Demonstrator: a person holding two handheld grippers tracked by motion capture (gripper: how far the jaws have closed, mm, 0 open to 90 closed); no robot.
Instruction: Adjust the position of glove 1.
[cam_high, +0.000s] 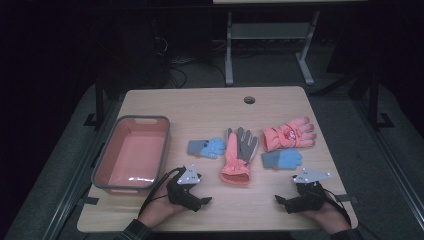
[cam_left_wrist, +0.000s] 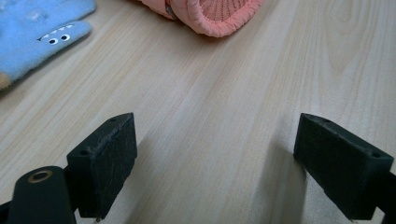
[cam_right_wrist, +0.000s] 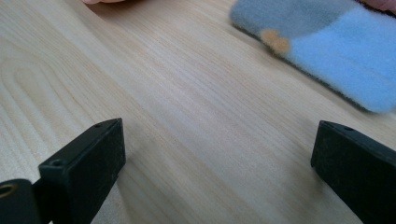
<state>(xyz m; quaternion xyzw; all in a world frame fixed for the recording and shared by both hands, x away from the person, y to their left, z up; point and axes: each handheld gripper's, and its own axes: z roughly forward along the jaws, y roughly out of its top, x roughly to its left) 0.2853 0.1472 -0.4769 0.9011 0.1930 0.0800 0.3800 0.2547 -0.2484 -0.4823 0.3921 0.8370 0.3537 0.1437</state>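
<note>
Four gloves lie spread flat in the middle of the bench (cam_high: 210, 107), none overlapping much, which looks like a layout meant for picking them one at a time. Taking the pink basin (cam_high: 131, 150) as the landmark: it stands empty, and just to its right is a small blue-and-grey knit glove (cam_high: 207, 147). Farther right lies the long coral-and-grey glove (cam_high: 237, 156), cuff toward the person, then a second blue-and-grey knit glove (cam_high: 281, 159), with a padded pink ski glove (cam_high: 289, 133) behind that one. The empty basin at the side suggests, to my eye, that the gloves are bound for it.

Both hands rest low on the near edge of the bench. The left tool (cam_high: 200, 201) sits just off the basin's near right corner, pointing to the right; its jaws stand wide apart over bare wood, with the coral cuff (cam_left_wrist: 219, 16) ahead. The right tool (cam_high: 281, 200) is well away from the basin, turned back toward it, jaws likewise spread and holding nothing, the second knit glove (cam_right_wrist: 327, 46) near its far jaw.
</note>
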